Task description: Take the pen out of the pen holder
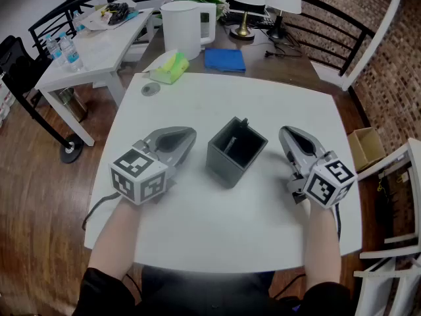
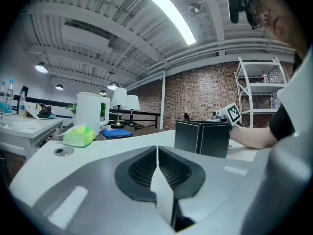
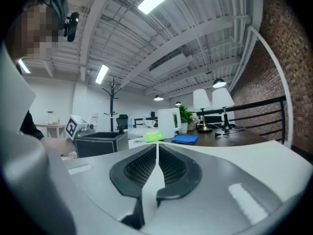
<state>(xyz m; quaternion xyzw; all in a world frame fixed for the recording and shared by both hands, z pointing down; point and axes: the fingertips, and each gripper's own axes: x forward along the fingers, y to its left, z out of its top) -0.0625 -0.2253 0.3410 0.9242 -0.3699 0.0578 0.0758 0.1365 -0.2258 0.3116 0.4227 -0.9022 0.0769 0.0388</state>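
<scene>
Holder (image 1: 227, 170) at middle of table (image 1: 217, 101); pen (image 1: 244, 122) leans in its far corner. My left gripper (image 1: 187, 135) and right gripper (image 1: 285, 134) flank holder, jaws shut, empty. Risks: unbraced holder tips or slides as I pull; unopened jaws knock pen aside.

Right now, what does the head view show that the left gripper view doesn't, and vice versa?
Head view only: the holder's open inside and the whole tabletop. Left gripper view only: the left gripper's jaws shut, seen close, the ceiling light, a white shelf. Both: holder, kettle, blue cloth, right gripper.
</scene>
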